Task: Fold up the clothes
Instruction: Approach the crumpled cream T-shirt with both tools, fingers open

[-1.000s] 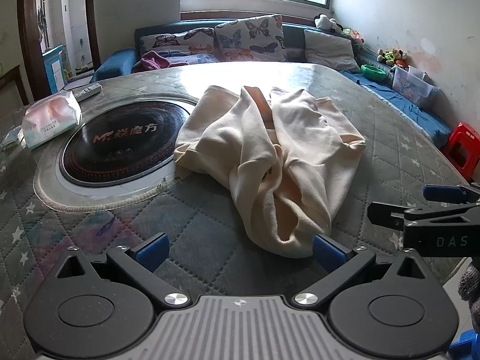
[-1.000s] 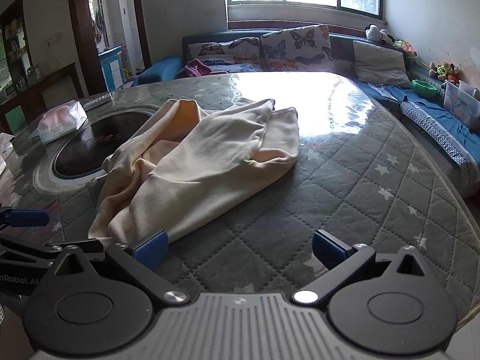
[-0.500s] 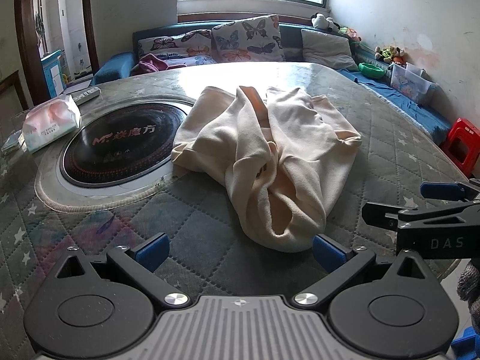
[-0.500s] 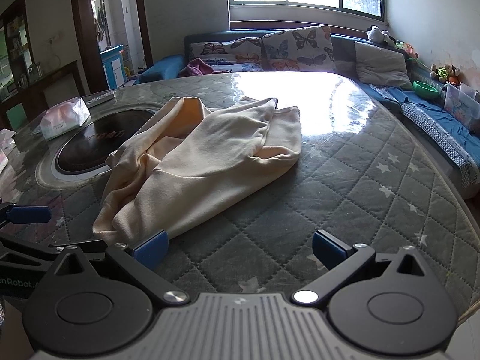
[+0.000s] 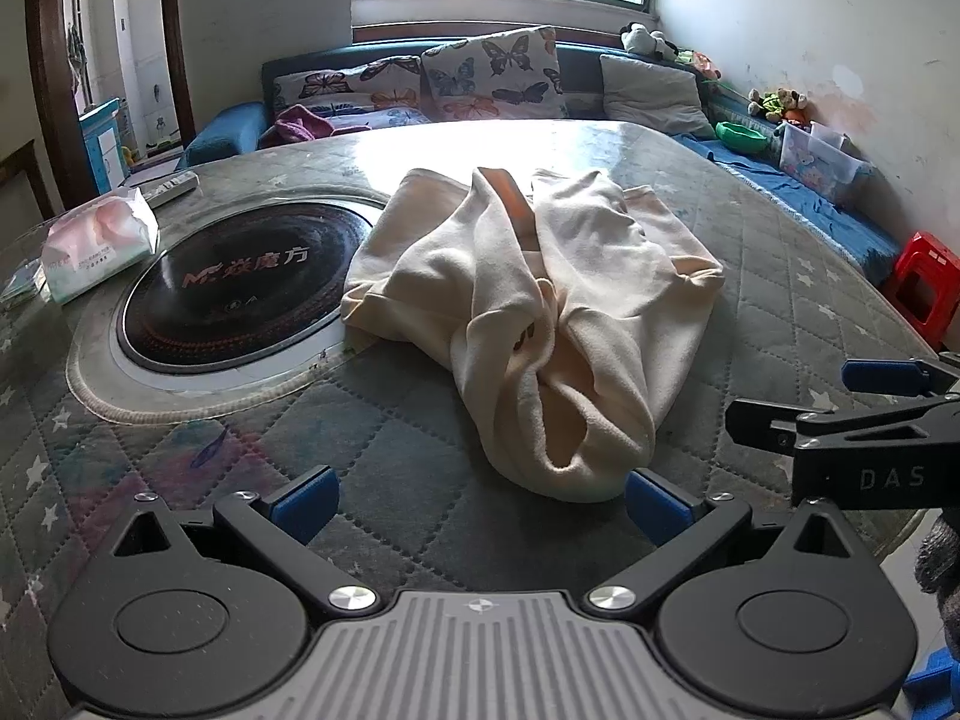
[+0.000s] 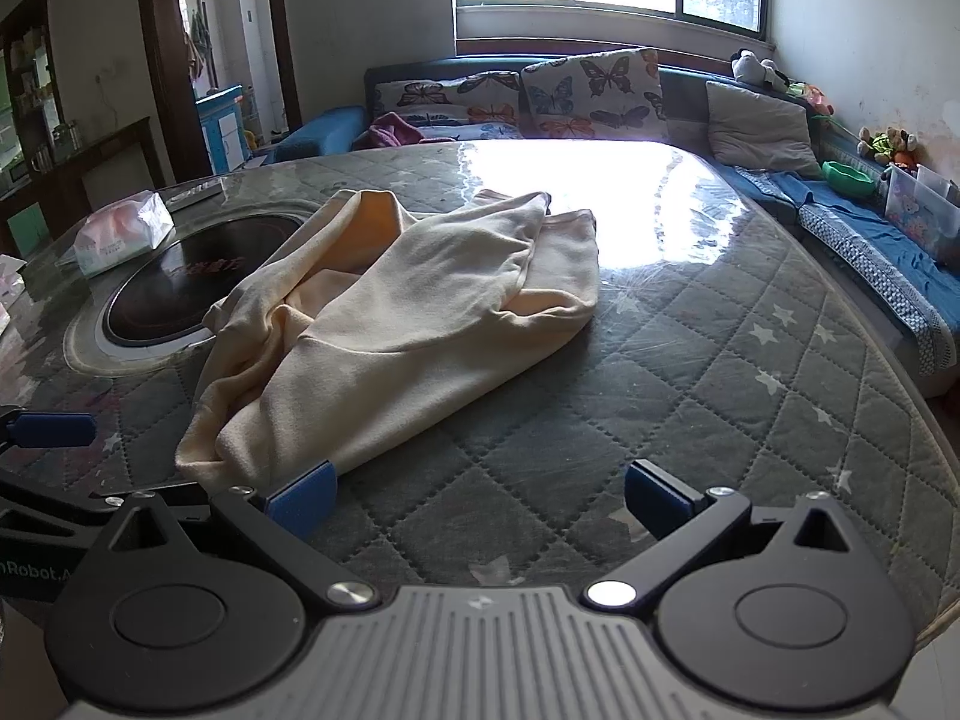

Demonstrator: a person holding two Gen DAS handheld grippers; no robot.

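The quilted round table fills both frames, its black inset cooktop at centre left. The cream garment lies crumpled mid-frame, unfolded, apparently awaiting spreading. Both grippers, left and right, sit at bottom centre, fingers apart, holding nothing, probably poised to grab its near edge.

Both grippers slightly farther from the garment.

Both wrist views face the window, low over the shared garment.
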